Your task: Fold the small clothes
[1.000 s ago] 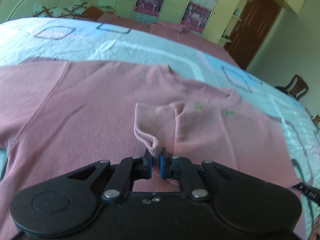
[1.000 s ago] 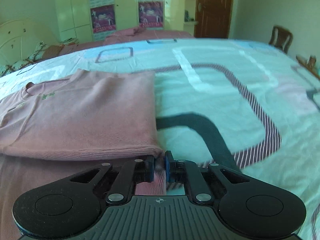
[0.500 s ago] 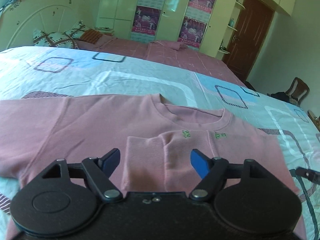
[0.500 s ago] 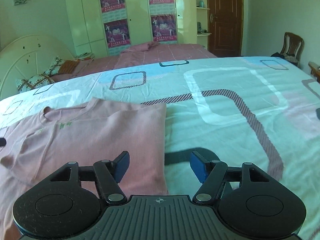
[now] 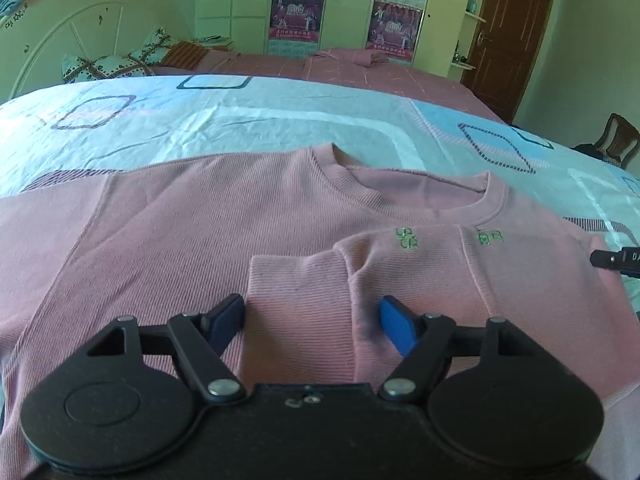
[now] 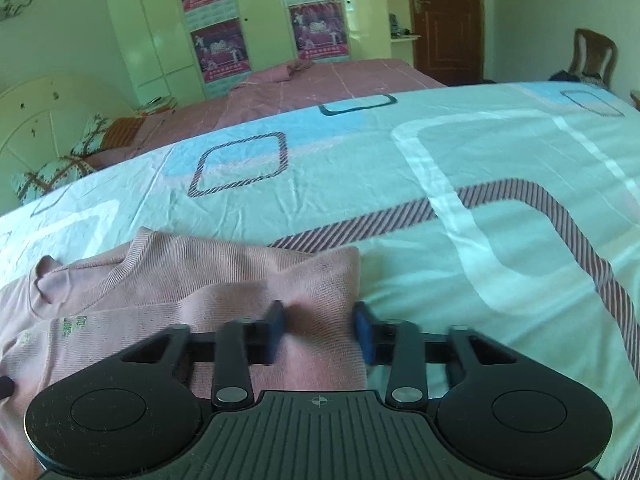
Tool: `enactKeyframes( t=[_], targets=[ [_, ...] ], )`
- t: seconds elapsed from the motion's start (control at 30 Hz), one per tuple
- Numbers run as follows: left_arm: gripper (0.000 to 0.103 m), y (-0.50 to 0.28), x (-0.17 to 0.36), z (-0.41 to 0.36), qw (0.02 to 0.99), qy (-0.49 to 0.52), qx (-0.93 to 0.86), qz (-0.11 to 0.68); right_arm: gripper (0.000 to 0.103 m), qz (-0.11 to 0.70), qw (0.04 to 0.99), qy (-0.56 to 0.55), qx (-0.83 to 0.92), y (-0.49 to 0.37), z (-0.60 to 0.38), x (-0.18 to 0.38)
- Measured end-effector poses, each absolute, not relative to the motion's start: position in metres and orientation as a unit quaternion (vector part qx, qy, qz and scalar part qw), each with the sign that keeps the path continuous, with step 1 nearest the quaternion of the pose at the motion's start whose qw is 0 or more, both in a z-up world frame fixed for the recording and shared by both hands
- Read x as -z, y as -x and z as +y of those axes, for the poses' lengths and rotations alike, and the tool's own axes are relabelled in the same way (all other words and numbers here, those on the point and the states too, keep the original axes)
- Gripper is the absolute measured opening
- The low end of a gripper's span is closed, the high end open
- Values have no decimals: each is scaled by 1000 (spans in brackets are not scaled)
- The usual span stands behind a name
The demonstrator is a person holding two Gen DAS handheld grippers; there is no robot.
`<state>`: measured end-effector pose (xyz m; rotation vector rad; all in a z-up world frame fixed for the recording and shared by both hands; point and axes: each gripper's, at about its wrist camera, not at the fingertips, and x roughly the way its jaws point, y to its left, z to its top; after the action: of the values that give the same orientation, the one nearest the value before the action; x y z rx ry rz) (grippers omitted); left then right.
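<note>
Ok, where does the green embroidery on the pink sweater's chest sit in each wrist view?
Left wrist: green embroidery right of centre, just below the collar, above the folded-in sleeve cuff.
Right wrist: green embroidery low at the left edge, left of the right gripper, whose jaws are closing around the sweater's folded edge.
Shared landmark: the brown door beside the poster-covered wardrobe.

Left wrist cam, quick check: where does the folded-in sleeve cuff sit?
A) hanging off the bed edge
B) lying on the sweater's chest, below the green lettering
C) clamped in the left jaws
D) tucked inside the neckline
B: the sleeve cuff lies flat across the pink sweater, just below the green lettering, and the left gripper stands open over it.
</note>
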<state>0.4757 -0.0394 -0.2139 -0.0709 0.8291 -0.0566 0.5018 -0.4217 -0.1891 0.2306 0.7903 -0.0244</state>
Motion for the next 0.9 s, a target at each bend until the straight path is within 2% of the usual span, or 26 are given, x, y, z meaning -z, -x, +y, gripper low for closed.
enactKeyframes(
  t=[0.2,0.3,0.4,0.47,0.63,0.67,0.73,0.77,0.8,0.9],
  targets=[
    [74,-476,214,-43,915,23,14,402,12,366,925,-91,43,-498,-425,198],
    [72,-475,205,-42,915,36,10,403,12,360,929,-72,44,-495,-418,192],
    [77,-471,201,-41,917,30,-1,397,12,334,940,-64,30,-481,-412,176],
    [77,-474,205,-38,907,32,-3,420,13,344,937,-63,7,-475,-405,174],
    [79,-459,190,-30,909,39,-10,415,14,371,926,-68,-30,-460,-384,175],
    [80,-455,186,-26,909,39,-12,415,17,370,925,-74,-35,-457,-381,173],
    [82,-444,179,-15,909,43,-21,414,33,367,925,-79,-50,-450,-372,166],
    [83,-438,176,-9,909,47,-28,413,50,362,927,-77,-58,-445,-365,163],
    [83,-432,173,-1,909,51,-35,412,54,357,929,-75,-66,-441,-358,159],
    [84,-411,164,29,906,71,-67,411,54,352,928,-70,-98,-432,-333,151]
  ],
)
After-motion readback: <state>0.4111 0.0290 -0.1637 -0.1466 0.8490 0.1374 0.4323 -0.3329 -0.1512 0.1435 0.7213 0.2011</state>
